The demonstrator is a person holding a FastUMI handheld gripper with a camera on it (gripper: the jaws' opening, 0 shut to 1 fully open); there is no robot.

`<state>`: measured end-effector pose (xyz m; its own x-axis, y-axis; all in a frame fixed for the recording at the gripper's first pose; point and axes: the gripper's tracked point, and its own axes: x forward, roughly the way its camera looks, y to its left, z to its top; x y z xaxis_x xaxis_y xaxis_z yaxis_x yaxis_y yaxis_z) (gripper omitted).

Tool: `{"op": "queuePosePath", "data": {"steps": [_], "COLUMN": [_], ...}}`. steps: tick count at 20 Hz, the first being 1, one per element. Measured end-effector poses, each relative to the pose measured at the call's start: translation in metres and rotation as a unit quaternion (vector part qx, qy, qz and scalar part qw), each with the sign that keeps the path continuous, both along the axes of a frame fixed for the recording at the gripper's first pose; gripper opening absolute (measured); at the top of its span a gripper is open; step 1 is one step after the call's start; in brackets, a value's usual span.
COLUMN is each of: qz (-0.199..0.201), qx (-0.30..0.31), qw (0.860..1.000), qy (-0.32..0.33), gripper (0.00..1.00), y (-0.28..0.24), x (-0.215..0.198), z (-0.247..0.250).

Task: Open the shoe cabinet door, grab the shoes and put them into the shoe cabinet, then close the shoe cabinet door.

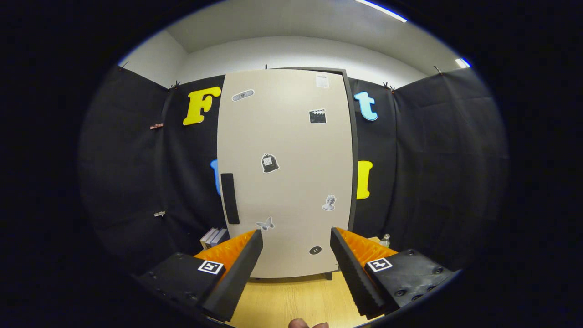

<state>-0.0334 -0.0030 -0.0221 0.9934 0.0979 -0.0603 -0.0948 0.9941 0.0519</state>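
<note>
A tall beige shoe cabinet stands straight ahead on the wooden floor, its door shut. Several small stickers dot the door. A black vertical handle sits on the door's left edge, at mid height. My gripper is open, and nothing sits between its fingers. The fingers point at the lower part of the door and stay apart from it; the handle lies up and to the left of the left finger.
Some books stand on the floor at the cabinet's left foot. A small bottle stands by its right foot. Black cloth walls close in on both sides. A bit of a hand peeks in below the fingers. Wooden floor stretches ahead.
</note>
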Motion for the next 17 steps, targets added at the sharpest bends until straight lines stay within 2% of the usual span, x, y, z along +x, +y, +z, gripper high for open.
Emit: {"op": "queuePosePath", "data": {"steps": [17], "qz": [-0.006], "qx": [-0.005], "qw": [1.000], "qy": [-0.002], "gripper": [0.98], "y": [0.0049], "x": [0.0020], "z": [0.0065]}}
